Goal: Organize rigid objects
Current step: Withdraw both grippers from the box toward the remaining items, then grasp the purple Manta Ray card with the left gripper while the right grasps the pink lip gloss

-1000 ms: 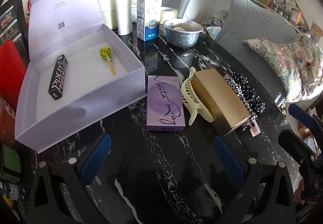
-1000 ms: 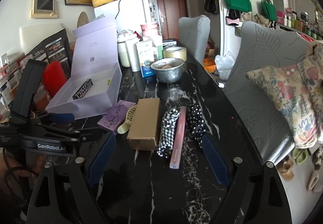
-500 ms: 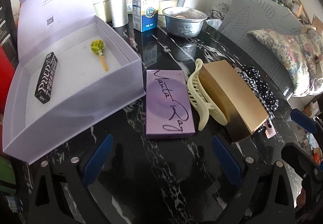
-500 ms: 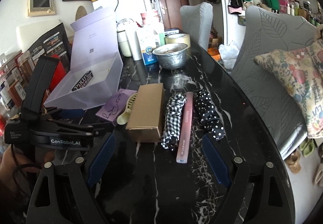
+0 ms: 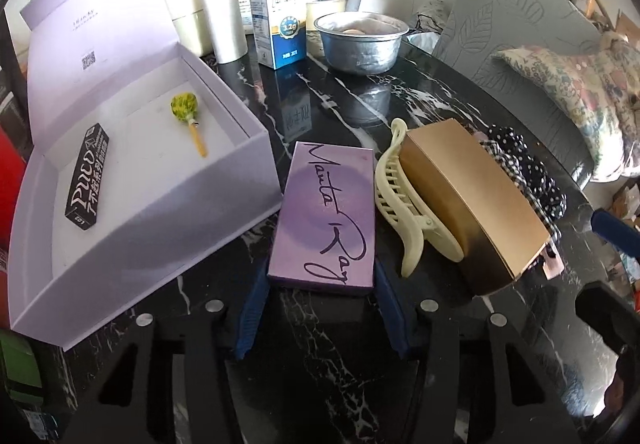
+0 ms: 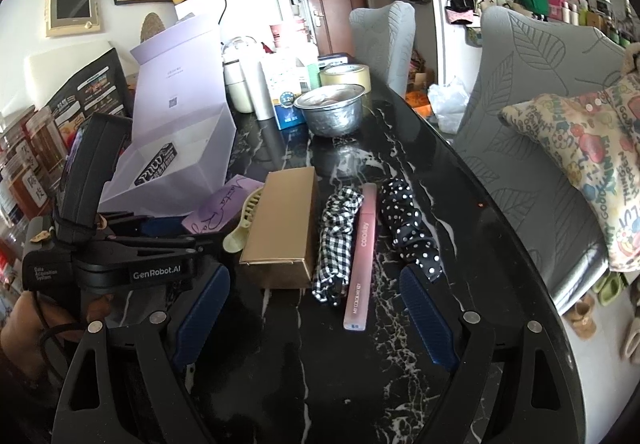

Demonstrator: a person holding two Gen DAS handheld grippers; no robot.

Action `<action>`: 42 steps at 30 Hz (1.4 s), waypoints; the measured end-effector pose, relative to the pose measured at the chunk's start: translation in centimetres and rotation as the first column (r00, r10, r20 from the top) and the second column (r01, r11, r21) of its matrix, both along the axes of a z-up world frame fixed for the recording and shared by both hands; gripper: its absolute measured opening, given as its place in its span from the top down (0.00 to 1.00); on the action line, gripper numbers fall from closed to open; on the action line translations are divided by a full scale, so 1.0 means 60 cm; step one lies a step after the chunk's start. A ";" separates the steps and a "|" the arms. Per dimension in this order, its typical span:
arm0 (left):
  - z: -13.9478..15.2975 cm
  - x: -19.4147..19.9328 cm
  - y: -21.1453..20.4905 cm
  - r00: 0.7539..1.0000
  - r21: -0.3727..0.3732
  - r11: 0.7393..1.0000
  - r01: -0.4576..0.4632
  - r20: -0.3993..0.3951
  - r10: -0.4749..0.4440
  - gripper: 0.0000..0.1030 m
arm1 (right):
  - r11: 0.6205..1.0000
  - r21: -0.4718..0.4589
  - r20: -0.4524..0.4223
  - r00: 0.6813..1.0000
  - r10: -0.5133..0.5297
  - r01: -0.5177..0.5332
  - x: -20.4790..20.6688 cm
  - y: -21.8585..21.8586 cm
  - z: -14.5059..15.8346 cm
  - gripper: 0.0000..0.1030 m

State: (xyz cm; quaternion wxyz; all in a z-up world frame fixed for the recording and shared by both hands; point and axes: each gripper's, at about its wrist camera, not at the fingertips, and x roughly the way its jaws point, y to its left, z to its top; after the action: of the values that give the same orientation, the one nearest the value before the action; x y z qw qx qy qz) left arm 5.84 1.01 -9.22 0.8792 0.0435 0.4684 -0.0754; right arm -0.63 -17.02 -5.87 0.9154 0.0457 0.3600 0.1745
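The left gripper [image 5: 318,308] tips steeply down at the black marble table [image 5: 344,372]; its jaws are closing, with the near end of the purple palette box [image 5: 326,218] between the blue pads [image 5: 252,312], which flank its corners; whether they already press on it cannot be told. The right gripper [image 6: 316,296] slants down more gently with its jaws wide apart and nothing between them, hovering short of the pink tube [image 6: 362,256].

From the left wrist, the open lilac gift box [image 5: 160,220] lies at ten o'clock of the palette, holding a black carton [image 5: 87,177] and a green lollipop [image 5: 186,112]; a cream claw clip [image 5: 404,204] touches a gold box [image 5: 468,196] at three o'clock. Only the right wrist view shows the glossy pink tube whole, lying between a gingham scrunchie [image 6: 340,232] and a polka-dot scrunchie [image 6: 408,228], both soft crumpled cloth; it also shows the left gripper's black body [image 6: 120,268] from the side and part of a hand [image 6: 24,324] at eight o'clock.

Far along the table stand a dull metal bowl [image 5: 362,42] and a blue-and-white milk carton [image 5: 280,16]; the marble is glossy, white-veined.
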 end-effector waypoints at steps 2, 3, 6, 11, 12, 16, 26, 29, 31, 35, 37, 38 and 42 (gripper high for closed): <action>0.002 -0.007 0.002 1.000 -0.004 1.000 -0.002 -0.002 0.002 0.50 | 1.000 -0.002 0.002 1.000 0.000 0.000 -0.002 0.001 0.001 0.14; 0.002 -0.010 0.002 1.000 -0.008 1.000 -0.004 -0.002 0.004 0.50 | 1.000 -0.003 0.003 1.000 -0.001 0.001 -0.003 0.001 0.002 0.14; 0.007 -0.025 0.010 1.000 -0.023 1.000 -0.010 -0.003 0.010 0.50 | 1.000 -0.002 -0.001 1.000 -0.003 0.003 -0.005 0.002 0.002 0.14; 0.015 -0.055 0.017 1.000 -0.024 1.000 -0.011 -0.005 0.011 0.50 | 1.000 0.005 -0.011 1.000 -0.014 0.014 -0.011 -0.002 0.000 0.14; 0.016 -0.062 0.018 1.000 -0.025 1.000 -0.013 -0.006 0.013 0.50 | 1.000 0.005 -0.010 1.000 -0.017 0.017 -0.013 -0.003 0.000 0.14; 0.014 -0.087 0.021 1.000 -0.026 1.000 -0.004 -0.023 0.004 0.50 | 0.999 -0.005 -0.024 0.999 -0.039 0.038 -0.017 -0.009 -0.002 0.14; 0.004 -0.124 0.018 0.999 -0.041 0.999 0.024 -0.046 -0.026 0.50 | 0.996 -0.044 -0.155 0.984 -0.086 0.080 -0.003 -0.024 -0.036 0.42; 0.001 -0.119 0.007 0.999 -0.019 0.999 0.042 -0.034 -0.042 0.50 | 0.996 -0.044 -0.185 0.979 -0.087 0.080 0.007 -0.025 -0.045 0.51; 0.001 -0.116 0.005 0.999 -0.019 0.999 0.040 -0.033 -0.040 0.49 | 0.996 -0.060 -0.175 0.981 -0.079 0.070 0.011 -0.020 -0.046 0.56; 0.000 -0.108 0.003 0.999 -0.021 0.999 0.042 -0.029 -0.043 0.44 | 0.995 -0.086 -0.169 0.983 -0.066 0.052 0.019 -0.009 -0.047 0.64; 0.000 -0.102 0.004 0.999 -0.021 0.999 0.043 -0.027 -0.044 0.44 | 0.994 -0.096 -0.167 0.984 -0.066 0.050 0.022 -0.006 -0.047 0.74; 0.000 -0.099 0.003 0.999 -0.021 0.999 0.043 -0.026 -0.043 0.43 | 0.994 -0.100 -0.168 0.983 -0.068 0.051 0.023 -0.006 -0.048 0.76; -0.001 -0.090 0.003 0.999 -0.022 0.999 0.041 -0.025 -0.042 0.43 | 0.993 -0.100 -0.170 0.982 -0.078 0.062 0.020 -0.012 -0.049 0.86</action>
State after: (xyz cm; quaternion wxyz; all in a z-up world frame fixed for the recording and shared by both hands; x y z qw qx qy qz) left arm 0.44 1.18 -9.29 0.8719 0.0430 0.4777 -0.0993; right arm 0.54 -17.76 -8.83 0.8873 0.0301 0.4443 0.1202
